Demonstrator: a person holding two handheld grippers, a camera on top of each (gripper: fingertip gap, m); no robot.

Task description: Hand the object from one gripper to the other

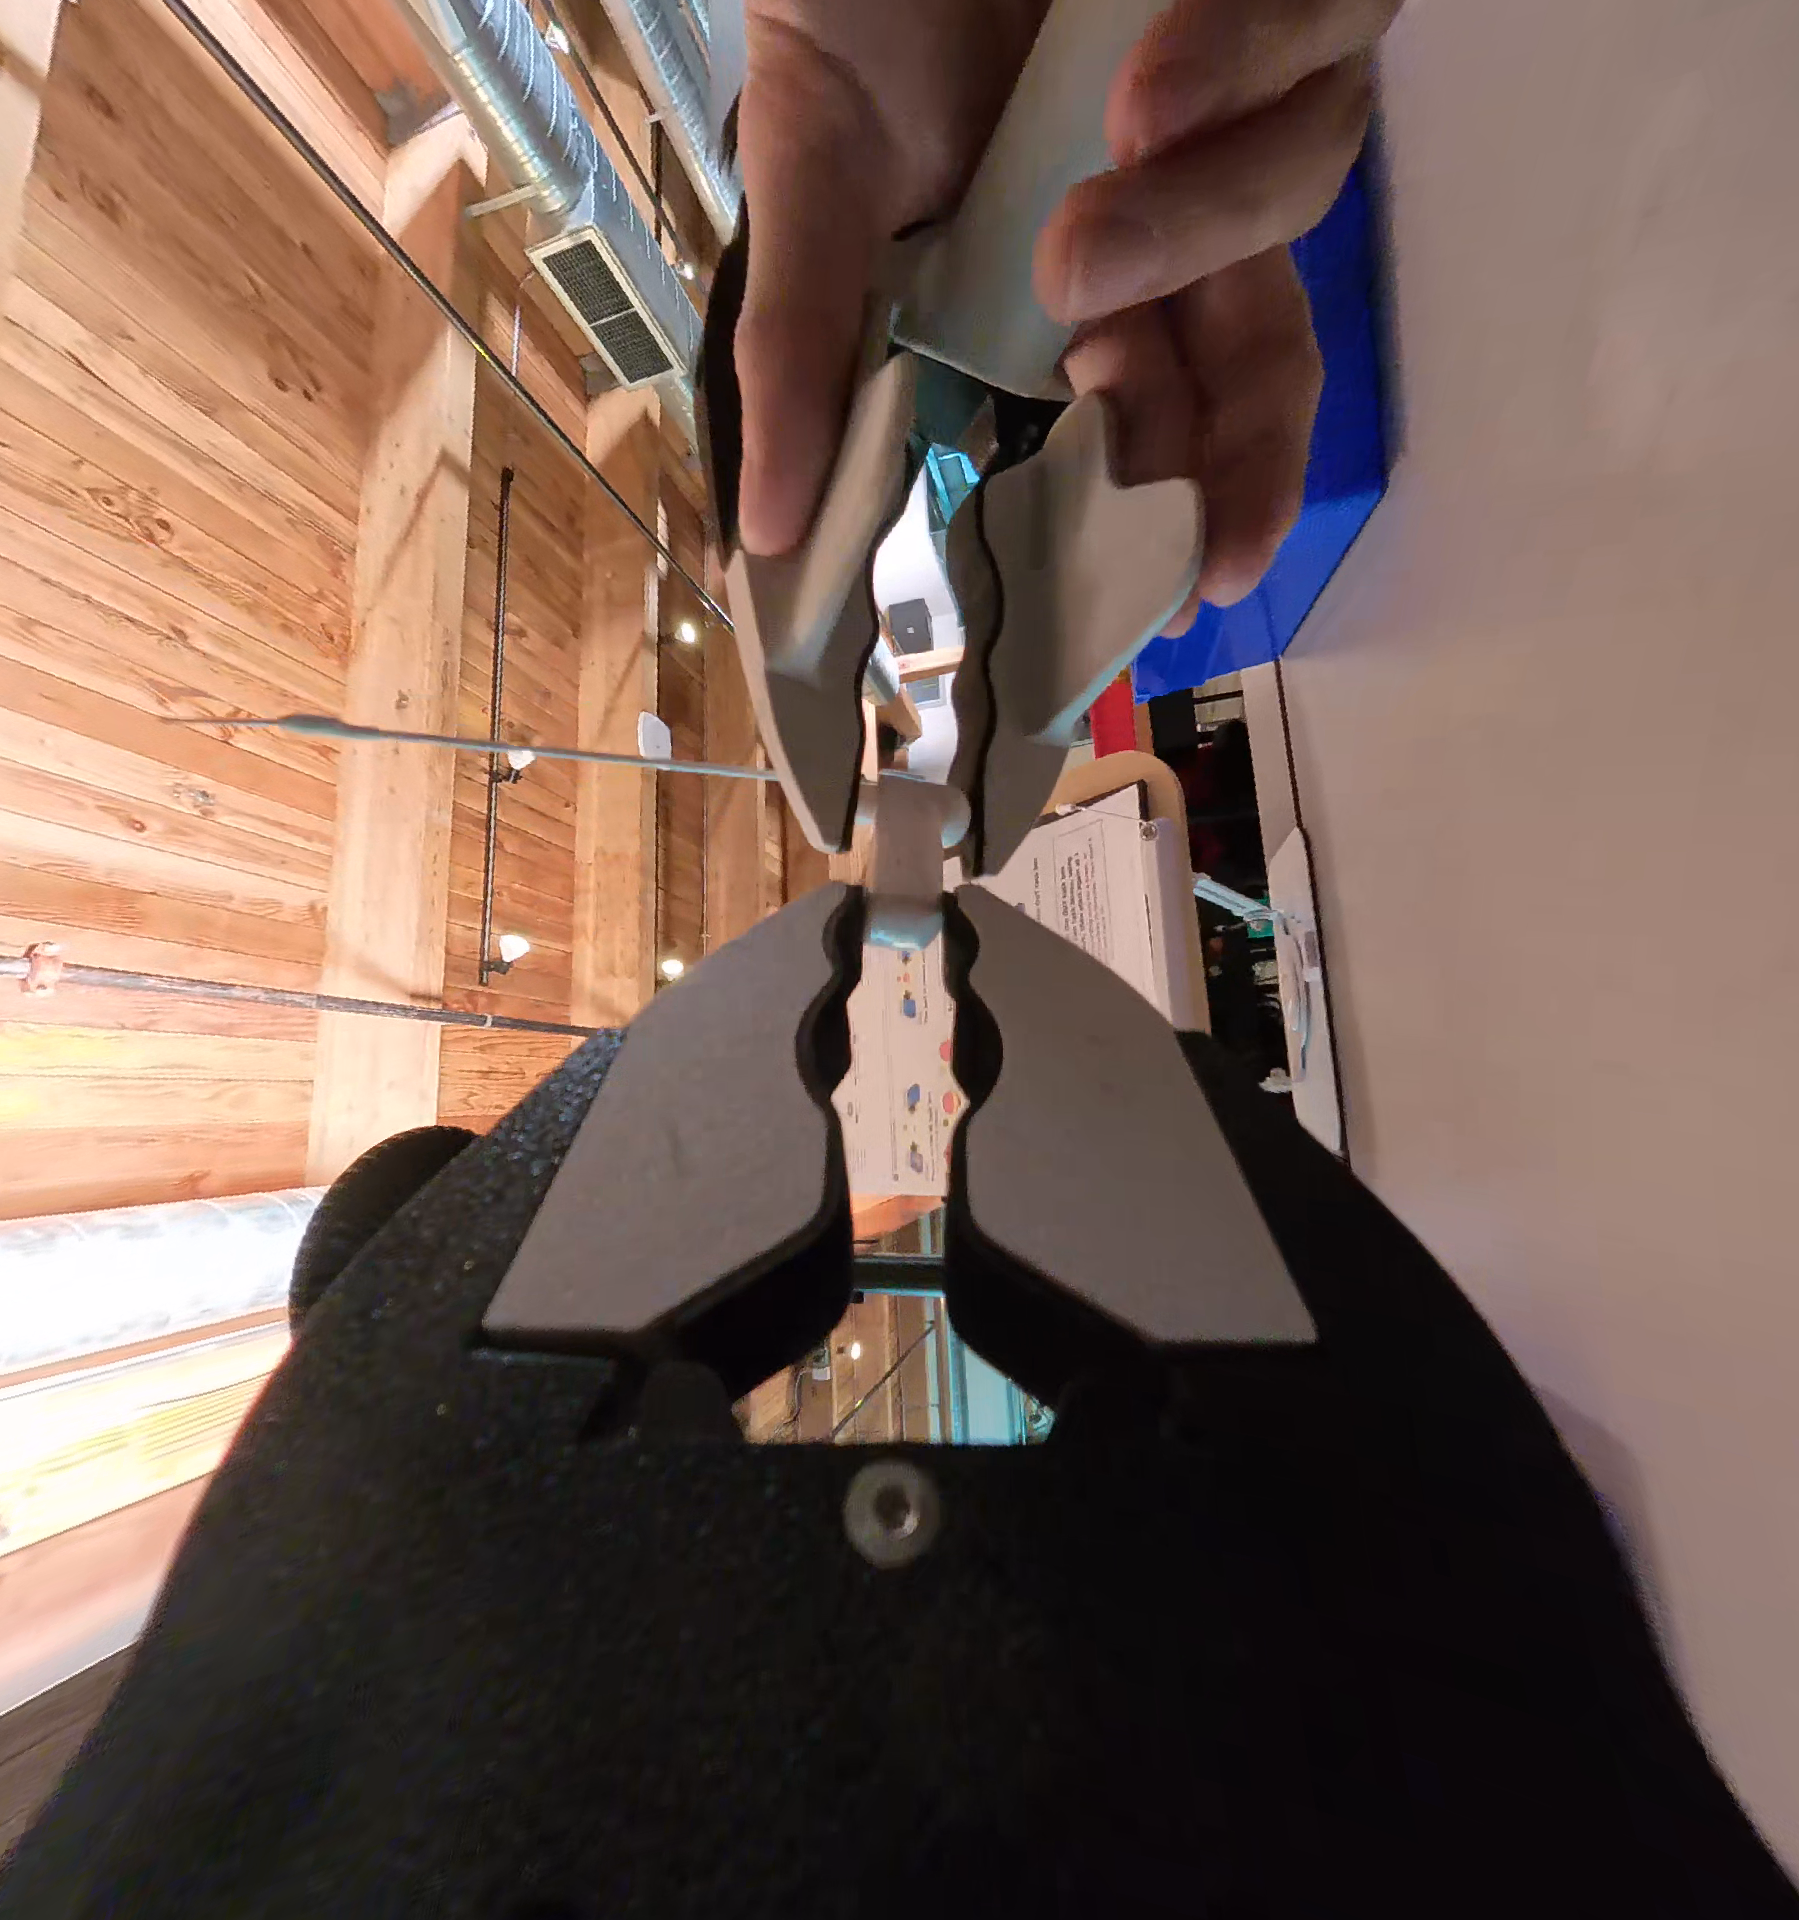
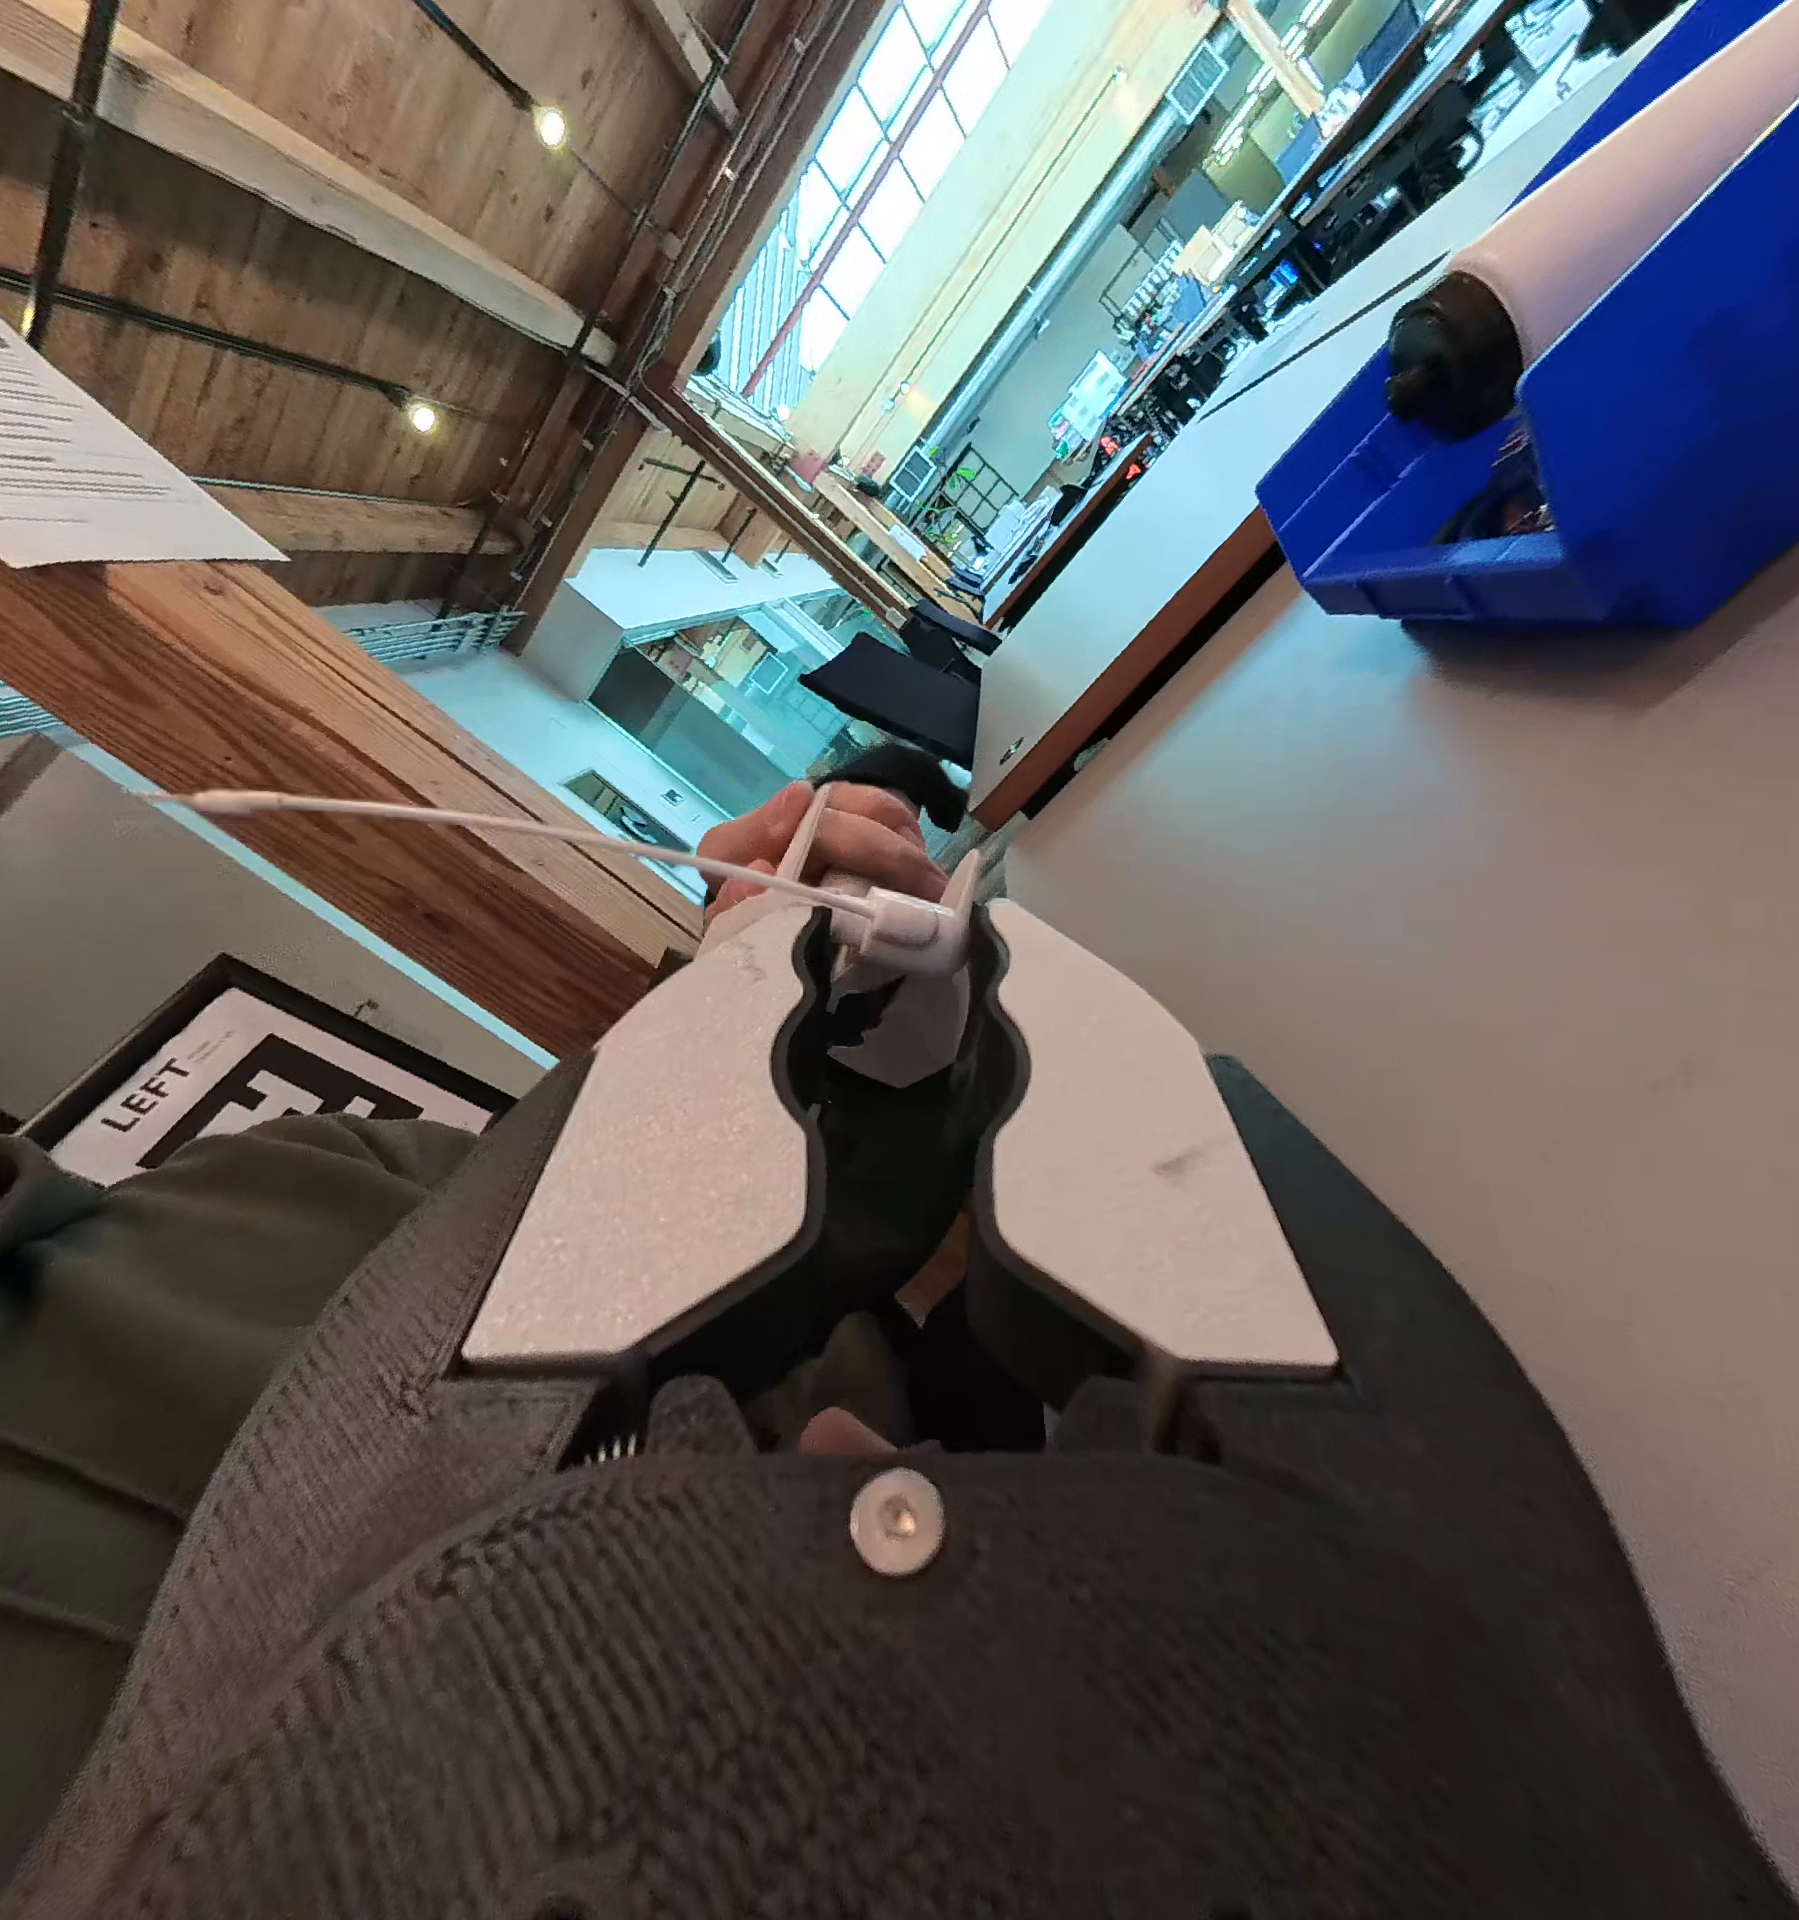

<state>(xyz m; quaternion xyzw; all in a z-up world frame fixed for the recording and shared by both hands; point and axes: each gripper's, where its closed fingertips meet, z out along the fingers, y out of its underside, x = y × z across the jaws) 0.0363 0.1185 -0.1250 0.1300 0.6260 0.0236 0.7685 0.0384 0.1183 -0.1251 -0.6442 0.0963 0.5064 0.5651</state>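
Wood-plank wall behind; your left gripper [image 1: 903, 902] and right gripper [image 2: 900, 920] both pinch the white cable adapter [image 2: 900, 930].

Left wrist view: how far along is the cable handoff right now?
Done: the two grippers have met tip to tip above the table. In hand: the white cable has its plug end between the left gripper tips and the right gripper tips at once; its thin cord sticks out sideways. Both look closed on it. Left: one gripper must let go and pull away; neither has yet.
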